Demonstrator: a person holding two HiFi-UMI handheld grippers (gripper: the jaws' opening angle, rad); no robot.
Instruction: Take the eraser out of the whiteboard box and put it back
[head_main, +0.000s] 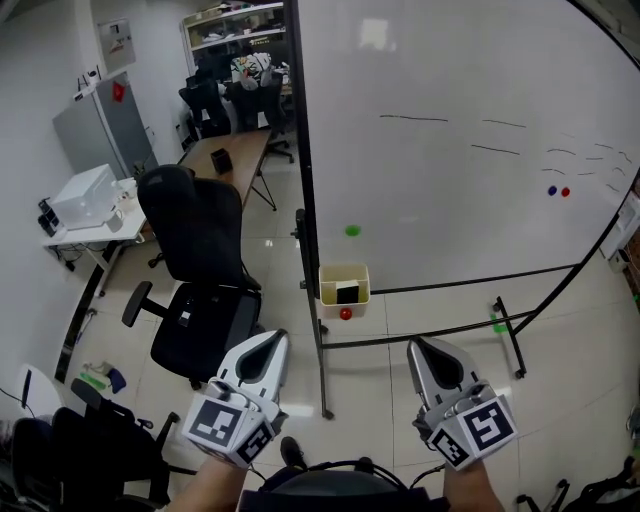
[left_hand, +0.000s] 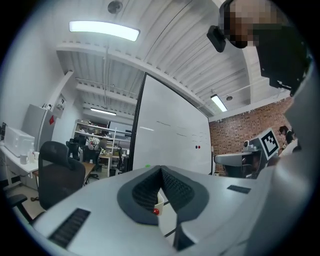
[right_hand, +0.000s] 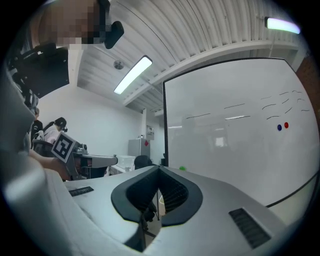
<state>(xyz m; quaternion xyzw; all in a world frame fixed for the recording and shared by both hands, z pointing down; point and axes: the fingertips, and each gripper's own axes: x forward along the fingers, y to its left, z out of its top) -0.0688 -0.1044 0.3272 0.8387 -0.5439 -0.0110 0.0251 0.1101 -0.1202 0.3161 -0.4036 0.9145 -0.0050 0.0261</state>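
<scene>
Left tongs (head_main: 274, 340) and right tongs (head_main: 416, 347) clenched, empty — whiteboard box (head_main: 328, 289) ahead, black eraser (head_main: 347, 293) inside

Bright ceiling strip lights (left_hand: 103, 30), whiteboard (head_main: 450, 140) glare, fisheye edges

Pale, glossy tiled floor (head_main: 400, 345). Black office chair (head_main: 195, 250) beside a long wooden counter (head_main: 235, 160) — shelving (head_main: 235, 25) at the far wall, grey cabinet (head_main: 105, 125) left, strip light (left_hand: 104, 31) overhead.

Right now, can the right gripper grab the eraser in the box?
Probably not yet: the right gripper is shut and well short of the eraser in the box, though nothing blocks the way.
</scene>
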